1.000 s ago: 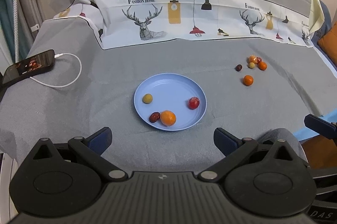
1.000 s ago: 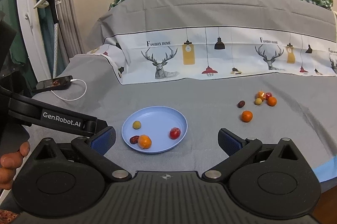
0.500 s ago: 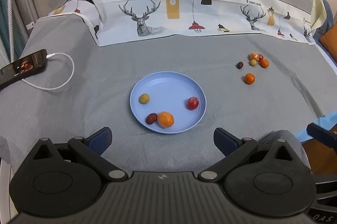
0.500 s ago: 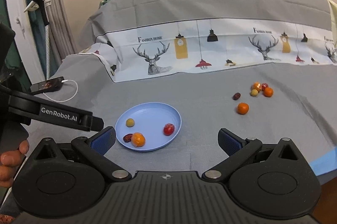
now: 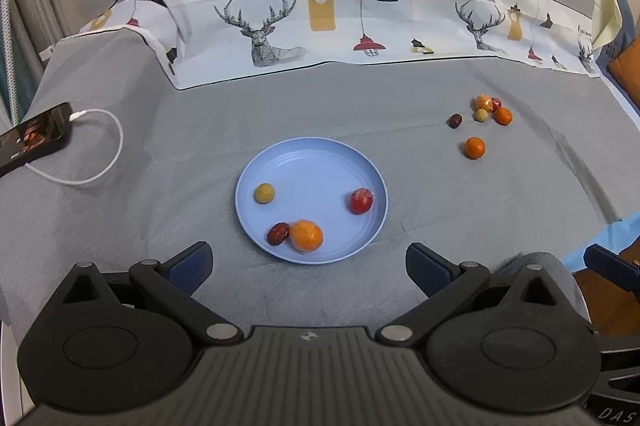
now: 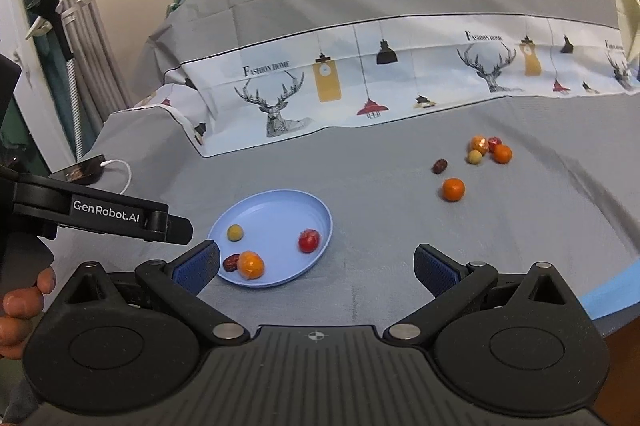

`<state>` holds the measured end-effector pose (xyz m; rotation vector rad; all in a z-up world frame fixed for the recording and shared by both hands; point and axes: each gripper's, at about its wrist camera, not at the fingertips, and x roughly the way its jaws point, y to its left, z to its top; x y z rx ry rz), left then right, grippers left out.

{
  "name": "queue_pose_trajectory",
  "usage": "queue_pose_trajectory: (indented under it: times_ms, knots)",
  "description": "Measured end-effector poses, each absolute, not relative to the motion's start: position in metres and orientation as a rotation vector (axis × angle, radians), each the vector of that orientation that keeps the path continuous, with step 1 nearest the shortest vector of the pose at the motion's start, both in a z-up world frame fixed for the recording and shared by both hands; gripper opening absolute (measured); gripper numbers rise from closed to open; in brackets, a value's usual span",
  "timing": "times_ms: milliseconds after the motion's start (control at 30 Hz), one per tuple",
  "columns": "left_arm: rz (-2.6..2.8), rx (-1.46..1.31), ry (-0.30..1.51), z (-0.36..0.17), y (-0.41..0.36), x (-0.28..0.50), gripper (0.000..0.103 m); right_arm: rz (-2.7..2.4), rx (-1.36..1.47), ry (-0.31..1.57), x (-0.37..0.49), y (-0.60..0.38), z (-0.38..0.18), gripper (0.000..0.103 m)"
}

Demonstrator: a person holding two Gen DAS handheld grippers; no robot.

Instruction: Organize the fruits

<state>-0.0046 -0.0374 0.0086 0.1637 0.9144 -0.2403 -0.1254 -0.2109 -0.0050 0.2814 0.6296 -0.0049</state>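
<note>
Blue plate lies just beyond the left gripper's spread, empty jaws.

Left wrist view set close above the near edge, facing far over the blue plate; right wrist view further right and back, angled left; shared: plate, loose fruit cluster, phone, deer-print cloth.

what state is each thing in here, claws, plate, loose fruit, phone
left claw: open, empty
right claw: open, empty
blue plate: holds four fruits
loose fruits: six on the cloth, off the plate
phone: screen lit, cable plugged in
</note>
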Motion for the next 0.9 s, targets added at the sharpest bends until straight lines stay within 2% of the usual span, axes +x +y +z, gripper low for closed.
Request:
queue_pose_trajectory:
  times_ms: [533, 900]
  knots:
    - [-0.275, 0.204, 0.959, -0.010, -0.087, 0.029, 0.103, -0.072, 0.366, 0.682, -0.106, -0.258, -0.027, 0.102]
    - [-0.369, 0.233, 0.949, -0.021, -0.157, 0.072, 0.103, -0.229, 0.385, 0.681, -0.079, -0.322, -0.042, 0.102]
